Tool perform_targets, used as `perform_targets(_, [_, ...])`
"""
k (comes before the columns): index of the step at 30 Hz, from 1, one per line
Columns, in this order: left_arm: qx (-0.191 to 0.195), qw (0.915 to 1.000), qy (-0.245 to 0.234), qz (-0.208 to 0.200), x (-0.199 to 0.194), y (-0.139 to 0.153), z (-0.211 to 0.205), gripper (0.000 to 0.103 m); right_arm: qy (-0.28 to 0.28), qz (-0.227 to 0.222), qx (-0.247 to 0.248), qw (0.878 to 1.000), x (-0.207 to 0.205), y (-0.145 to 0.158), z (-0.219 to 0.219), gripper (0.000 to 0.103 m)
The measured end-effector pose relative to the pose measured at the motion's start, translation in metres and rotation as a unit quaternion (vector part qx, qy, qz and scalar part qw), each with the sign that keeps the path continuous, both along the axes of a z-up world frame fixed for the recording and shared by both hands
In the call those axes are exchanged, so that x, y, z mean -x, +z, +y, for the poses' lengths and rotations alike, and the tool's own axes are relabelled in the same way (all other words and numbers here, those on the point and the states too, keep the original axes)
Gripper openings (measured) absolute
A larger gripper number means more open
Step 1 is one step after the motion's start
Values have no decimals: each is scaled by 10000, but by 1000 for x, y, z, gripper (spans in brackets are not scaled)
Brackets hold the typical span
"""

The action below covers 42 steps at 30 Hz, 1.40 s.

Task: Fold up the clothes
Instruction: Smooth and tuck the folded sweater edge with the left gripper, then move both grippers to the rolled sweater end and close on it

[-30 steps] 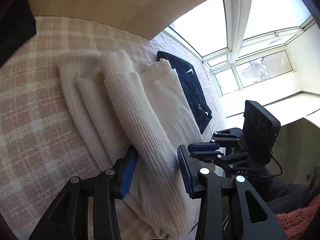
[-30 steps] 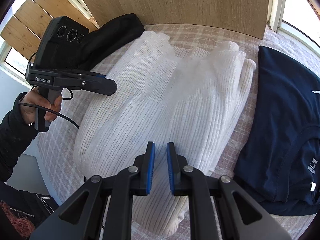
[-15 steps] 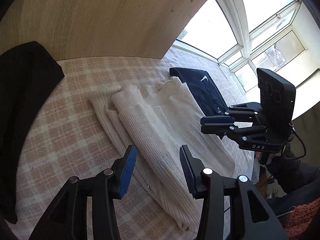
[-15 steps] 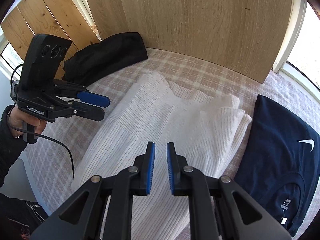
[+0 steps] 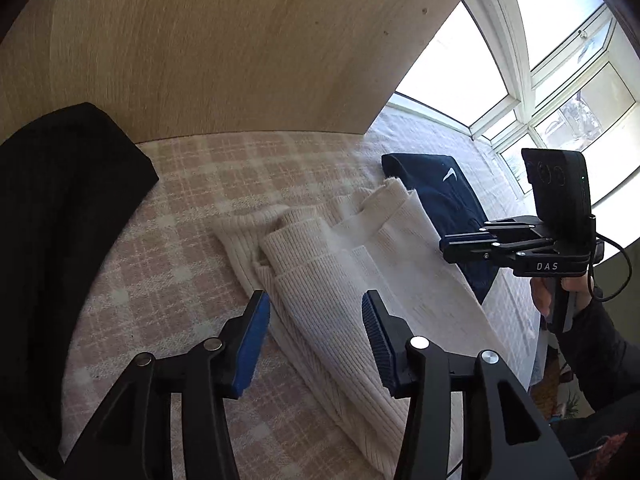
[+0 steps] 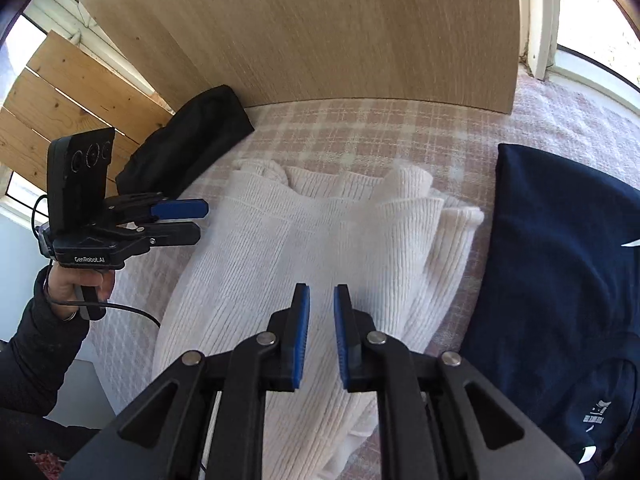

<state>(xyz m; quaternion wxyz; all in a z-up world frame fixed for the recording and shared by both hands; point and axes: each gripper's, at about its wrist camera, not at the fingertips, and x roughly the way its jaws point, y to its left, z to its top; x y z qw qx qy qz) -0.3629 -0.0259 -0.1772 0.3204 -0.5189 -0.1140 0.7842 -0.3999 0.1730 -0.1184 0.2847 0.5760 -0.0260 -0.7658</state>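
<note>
White ribbed sweater is lying part-folded mid-bed, between black garment and navy shirt; soft, limp knit, best pinched at a hem corner. Left gripper fingers have just been opening wide, right gripper parting narrowly, both holding nothing.

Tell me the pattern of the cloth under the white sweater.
Pink-and-white plaid bed cover, clearest in the right wrist view.

The cream ribbed knit sweater lies folded mid-bed on the pink checked bedspread. Behind it a bare strip of bedspread runs to the upright pale wooden board, which blocks passage. To its left, open checks reach the black folded garment; the navy folded T-shirt crowds its right edge.
</note>
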Motion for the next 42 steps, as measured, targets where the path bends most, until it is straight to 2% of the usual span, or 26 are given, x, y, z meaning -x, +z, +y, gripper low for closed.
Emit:
perform_targets(1, [-59, 9999, -99, 32, 0, 4, 5, 53, -45, 40, -60, 10000, 2, 3, 3, 20])
perform_targets(3, [-81, 9992, -376, 82, 2, 8, 21, 55, -31, 98, -244, 9996, 7, 2, 1, 20])
perform_targets(6, [131, 9980, -597, -135, 13, -13, 45, 55, -115, 17, -472, 9988, 21, -14, 5, 20])
perform_targets(7, [192, 9979, -597, -130, 16, -21, 47, 55, -203, -72, -687, 9974, 27, -24, 10, 26])
perform_targets(9, [199, 9982, -536, -157, 18, -28, 43, 55, -434, -282, -438, 9977, 34, -31, 25, 38])
perform_targets(11, [71, 9988, -420, -249, 19, -25, 34, 55, -649, -474, -102, 9967, 37, -25, 40, 38])
perform_targets(12, [74, 9991, -304, -269, 18, -20, 27, 55, -730, -397, -8, 9965, 35, -17, 46, 38])
perform_targets(15, [100, 9996, -72, -267, 16, -9, 6, 59, -694, -29, -417, 9967, 31, 0, 52, 40])
perform_targets(18, [302, 9983, 154, -483, 21, -15, -7, 64, -495, -107, -479, 9976, 34, -2, 52, 40])
perform_targets(21, [245, 9964, 269, -769, 27, -27, -11, 65, -505, -332, -425, 9973, 39, -13, 51, 40])
perform_targets(29, [141, 9936, 362, -1064, 39, -45, -6, 68, -617, -577, -328, 9959, 47, -27, 48, 40])
perform_targets(36, [-20, 9925, 386, -1163, 48, -43, -6, 69, -860, -858, 440, 9916, 54, -21, 60, 40])
perform_targets(38, [-16, 9925, 339, -1172, 48, -45, -3, 69, -877, -861, 411, 9916, 56, -20, 59, 40])
perform_targets(42, [-2, 9927, 301, -1165, 48, -45, -1, 70, -721, -672, 33, 9951, 51, -19, 43, 40])
